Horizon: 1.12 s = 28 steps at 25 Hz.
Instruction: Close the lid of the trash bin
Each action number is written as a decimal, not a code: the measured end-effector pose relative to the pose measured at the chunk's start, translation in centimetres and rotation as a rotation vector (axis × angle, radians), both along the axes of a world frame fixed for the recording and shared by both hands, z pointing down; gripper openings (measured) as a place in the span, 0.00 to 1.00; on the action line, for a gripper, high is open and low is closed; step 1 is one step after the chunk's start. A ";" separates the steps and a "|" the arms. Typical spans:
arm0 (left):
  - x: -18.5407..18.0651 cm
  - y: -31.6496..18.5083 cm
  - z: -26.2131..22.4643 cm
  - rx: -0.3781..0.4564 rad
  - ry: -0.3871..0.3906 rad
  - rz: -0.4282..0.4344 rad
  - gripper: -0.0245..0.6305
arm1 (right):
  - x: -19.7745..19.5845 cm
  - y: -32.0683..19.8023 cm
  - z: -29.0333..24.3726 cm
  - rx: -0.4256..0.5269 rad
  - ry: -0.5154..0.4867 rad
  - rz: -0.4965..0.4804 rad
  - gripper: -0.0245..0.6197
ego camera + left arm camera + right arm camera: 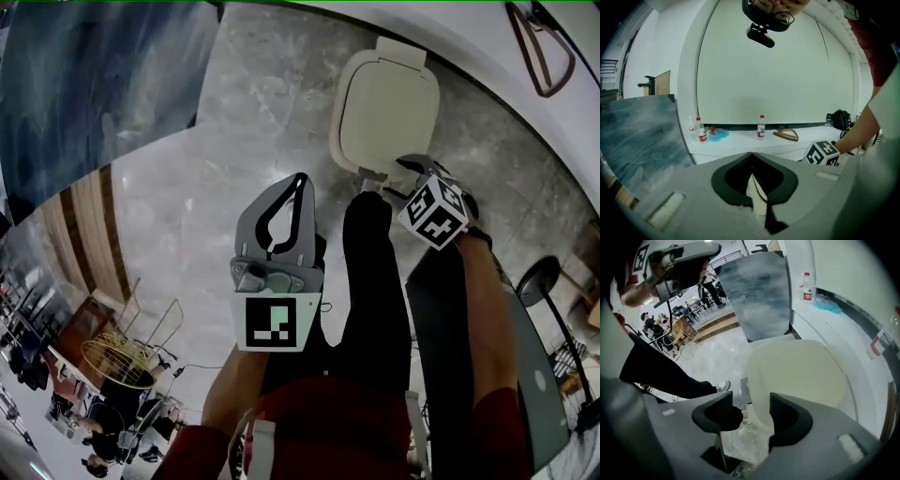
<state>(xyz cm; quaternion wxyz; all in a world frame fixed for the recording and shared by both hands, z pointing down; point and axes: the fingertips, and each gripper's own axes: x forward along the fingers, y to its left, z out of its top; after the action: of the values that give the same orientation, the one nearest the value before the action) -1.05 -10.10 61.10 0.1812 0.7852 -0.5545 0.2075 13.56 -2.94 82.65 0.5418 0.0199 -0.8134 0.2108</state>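
Marble floor (pixel 253 112) lies open to the left of my right tongs (pixel 750 414), whose jaws stand apart with nothing between them, just short of the near rim of the trash bin's cream lid (pixel 797 376). The lid looks already down or nearly so, so I judge this the last step, calling for a light downward press on that rim. My left tongs (pixel 751 157), jaws together and empty, are held well apart from the bin; a white ledge (pixel 834 329) and a grey panel (pixel 757 291) beyond the lid limit room there.
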 end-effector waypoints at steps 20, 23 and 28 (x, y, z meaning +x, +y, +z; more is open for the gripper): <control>-0.1 0.6 4.5 -0.075 -0.014 0.022 0.03 | -0.3 0.4 3.9 0.005 0.039 0.029 0.39; -0.2 0.5 4.5 -0.067 -0.012 0.018 0.03 | -0.3 0.3 3.9 -0.008 0.037 0.043 0.40; -0.1 0.7 4.0 -0.071 0.000 -0.002 0.03 | -0.3 0.4 3.9 -0.012 0.028 0.052 0.41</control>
<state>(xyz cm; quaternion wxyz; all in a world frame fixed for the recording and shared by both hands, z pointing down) -1.18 -9.39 65.13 0.2091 0.7777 -0.5477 0.2266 13.25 -2.57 86.54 0.5476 0.0410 -0.8037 0.2293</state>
